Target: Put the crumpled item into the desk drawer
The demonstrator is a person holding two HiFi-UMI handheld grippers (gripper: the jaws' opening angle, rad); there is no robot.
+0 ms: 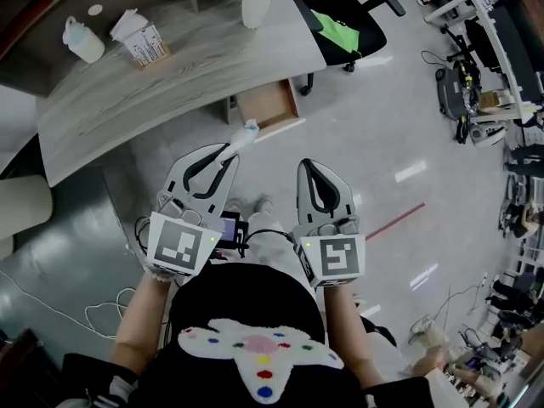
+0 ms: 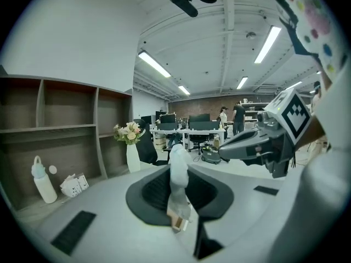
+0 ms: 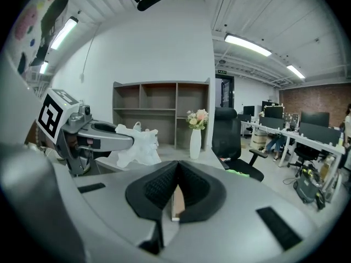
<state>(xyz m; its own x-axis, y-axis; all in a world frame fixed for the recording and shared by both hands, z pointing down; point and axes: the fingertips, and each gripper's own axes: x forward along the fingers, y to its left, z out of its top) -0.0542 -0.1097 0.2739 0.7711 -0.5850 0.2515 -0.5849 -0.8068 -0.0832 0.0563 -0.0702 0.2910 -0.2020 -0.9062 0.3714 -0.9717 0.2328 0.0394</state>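
Crumpled item (image 2: 177,175), white and wadded, is pinched between the jaws of the left gripper (image 1: 226,156). The jaws stand narrowly apart, clamped on it, and the wad sticks out past their tips. The right gripper (image 3: 176,167) has its jaws closed together with nothing between them. It is level with the left one, just beside it and apart from it.

In the head view the crumpled item's far end lies just short of the front edge of the drawer (image 1: 269,103). The drawer is pulled out from under the near edge of the desk (image 1: 183,79), and its wooden inside is open to above. Pale floor (image 1: 365,134) spreads between the grippers and the desk and widely to the right. A black chair (image 1: 348,19) stands close to the drawer's right side. On the desk, well away from the drawer, are a vase (image 1: 255,5), a carton (image 1: 141,39) and a bottle (image 1: 82,41).
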